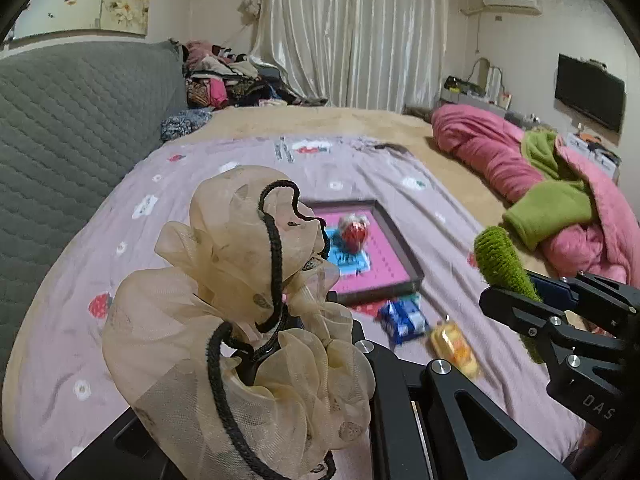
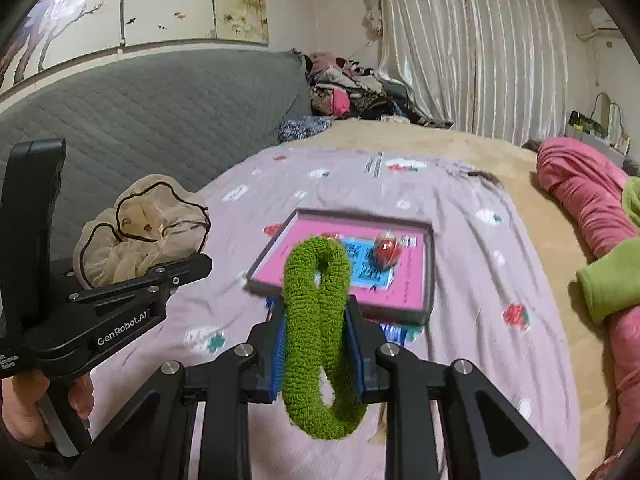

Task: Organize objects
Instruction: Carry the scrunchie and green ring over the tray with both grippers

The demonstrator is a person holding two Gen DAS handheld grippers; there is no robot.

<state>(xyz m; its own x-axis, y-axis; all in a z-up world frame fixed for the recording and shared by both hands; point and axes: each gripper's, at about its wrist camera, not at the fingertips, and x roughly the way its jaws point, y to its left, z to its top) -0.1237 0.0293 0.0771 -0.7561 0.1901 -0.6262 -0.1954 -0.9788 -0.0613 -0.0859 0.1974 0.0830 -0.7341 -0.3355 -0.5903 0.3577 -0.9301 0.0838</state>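
Observation:
My left gripper is shut on a beige mesh scrunchie with a black cord edge; it also shows in the right wrist view, held up at the left. My right gripper is shut on a fuzzy green scrunchie, which also shows in the left wrist view. Ahead on the lilac bed sheet lies a shallow grey box with a pink lining and a red wrapped sweet inside; the box also shows in the left wrist view.
A blue snack packet and a yellow wrapped snack lie on the sheet just in front of the box. A pink and green blanket is heaped at the right. A grey quilted headboard stands at the left, clothes piled behind.

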